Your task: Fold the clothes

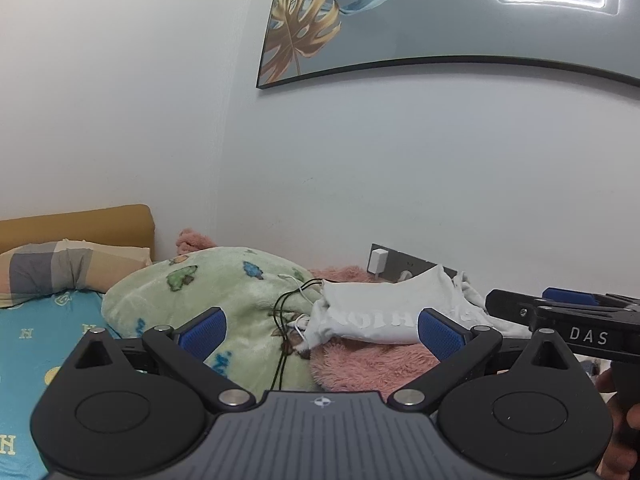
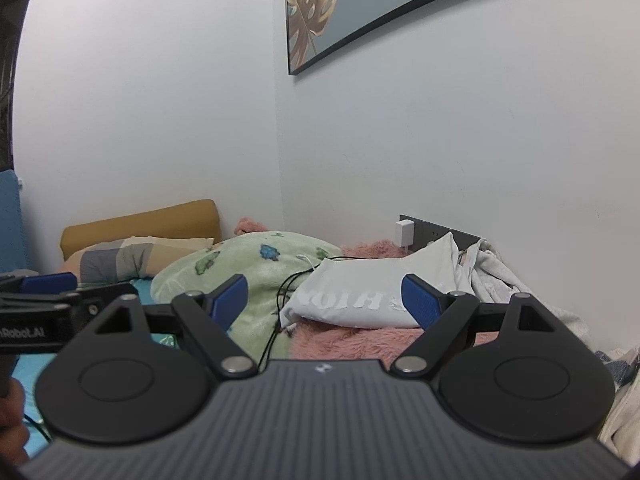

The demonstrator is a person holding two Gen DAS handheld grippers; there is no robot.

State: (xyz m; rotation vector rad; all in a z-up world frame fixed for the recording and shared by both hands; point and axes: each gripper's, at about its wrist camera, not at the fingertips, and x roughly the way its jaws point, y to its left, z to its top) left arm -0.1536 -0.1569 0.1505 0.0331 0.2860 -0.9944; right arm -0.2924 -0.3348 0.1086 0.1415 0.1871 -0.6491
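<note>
Left gripper point(image 1: 322, 334) and right gripper point(image 2: 323, 300) (side by side) spread wide, empty

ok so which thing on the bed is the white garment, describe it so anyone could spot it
Find the dark socket strip low on the wall. Just below it, the white garment lies on pink fluffy fabric, beside the green blanket. Only it carries large pale lettering.

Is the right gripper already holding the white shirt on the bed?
No: in the right wrist view the right gripper is open and empty, with the white shirt lying beyond it on the pink blanket.

light: even, soft indoor | glare: ceiling lamp on framed picture point(image 1: 460, 16) glass | edges: fisheye-bent, dark corners | focus: mostly sharp
</note>
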